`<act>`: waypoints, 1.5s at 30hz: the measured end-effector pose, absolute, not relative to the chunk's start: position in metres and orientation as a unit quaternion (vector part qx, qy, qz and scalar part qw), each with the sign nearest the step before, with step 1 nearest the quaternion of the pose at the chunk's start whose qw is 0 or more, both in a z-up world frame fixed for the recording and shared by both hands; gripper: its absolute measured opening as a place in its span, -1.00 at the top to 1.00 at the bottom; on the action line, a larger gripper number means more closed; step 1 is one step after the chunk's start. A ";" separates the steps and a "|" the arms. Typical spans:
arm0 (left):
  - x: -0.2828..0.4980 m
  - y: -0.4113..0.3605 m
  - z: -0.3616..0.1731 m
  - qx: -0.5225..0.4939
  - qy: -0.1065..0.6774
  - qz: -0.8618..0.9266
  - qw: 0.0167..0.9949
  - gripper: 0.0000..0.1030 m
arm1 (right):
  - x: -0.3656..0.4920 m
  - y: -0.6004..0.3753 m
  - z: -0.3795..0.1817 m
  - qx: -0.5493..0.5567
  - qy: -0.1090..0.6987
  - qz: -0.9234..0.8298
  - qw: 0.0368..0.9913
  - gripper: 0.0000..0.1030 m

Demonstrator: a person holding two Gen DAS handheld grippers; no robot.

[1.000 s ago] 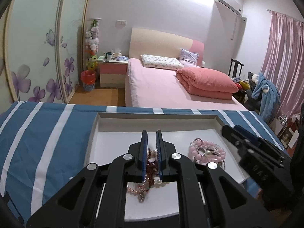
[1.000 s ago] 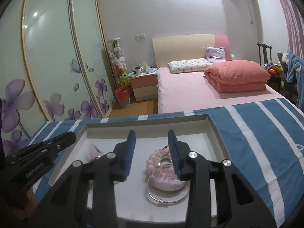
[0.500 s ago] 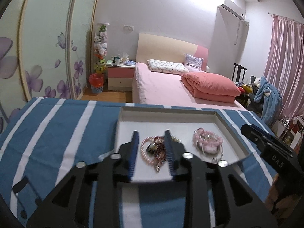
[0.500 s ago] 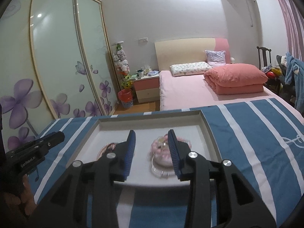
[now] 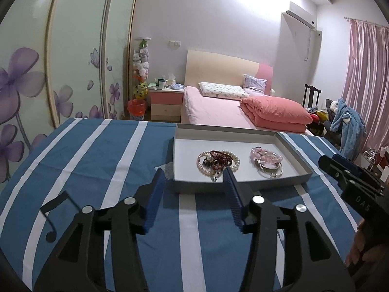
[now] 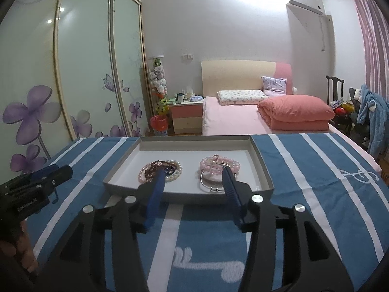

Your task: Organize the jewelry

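While both of my tongs hang over the blue-and-white striped cloth [image 5: 102,160] on the table, the jewelry lies ahead of me in a shallow grey tray [image 5: 295,182] with a white floor. It sits in two heaps, side by side and apart. The left heap [image 5: 218,161] is a ring of white pearls with a dark red bead strand and something small and black tangled across it; a little pendant hangs off toward the near wall. The right heap [image 5: 267,161] is a bracelet of pale pink beads resting on thin silver bangles, one of which carries a small charm at its near edge. In the right wrist view the same two heaps show, the pearls and dark beads [image 6: 161,169] on the left and the pink beads with bangles [image 6: 218,170] on the right, with the tray [image 6: 262,170] otherwise bare white.

My left tongs [image 5: 194,177] are short of the tray's near wall, their jaws opening, with nothing between the blue pads. My right tongs [image 6: 193,175] are likewise on the near side of the tray, jaws opening and empty. Each pair shows at the edge of the other's view, held in a hand [image 6: 22,248].
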State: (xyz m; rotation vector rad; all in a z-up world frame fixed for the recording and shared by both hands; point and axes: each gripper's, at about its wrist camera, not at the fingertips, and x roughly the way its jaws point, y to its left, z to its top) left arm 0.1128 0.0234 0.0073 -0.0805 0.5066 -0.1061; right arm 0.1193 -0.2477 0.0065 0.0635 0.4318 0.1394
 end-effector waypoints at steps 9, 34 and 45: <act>0.076 0.021 0.004 -0.030 0.223 -0.045 0.973 -0.35 | 0.074 -0.250 0.008 0.027 0.198 0.061 0.978 -0.28; 0.032 0.011 0.002 -0.016 0.180 -0.039 0.983 -0.97 | 0.025 -0.258 -0.009 0.034 0.161 0.047 0.985 -0.91; 0.031 0.012 0.000 -0.018 0.183 -0.036 0.982 -0.97 | 0.025 -0.260 -0.010 0.036 0.160 0.044 0.985 -0.91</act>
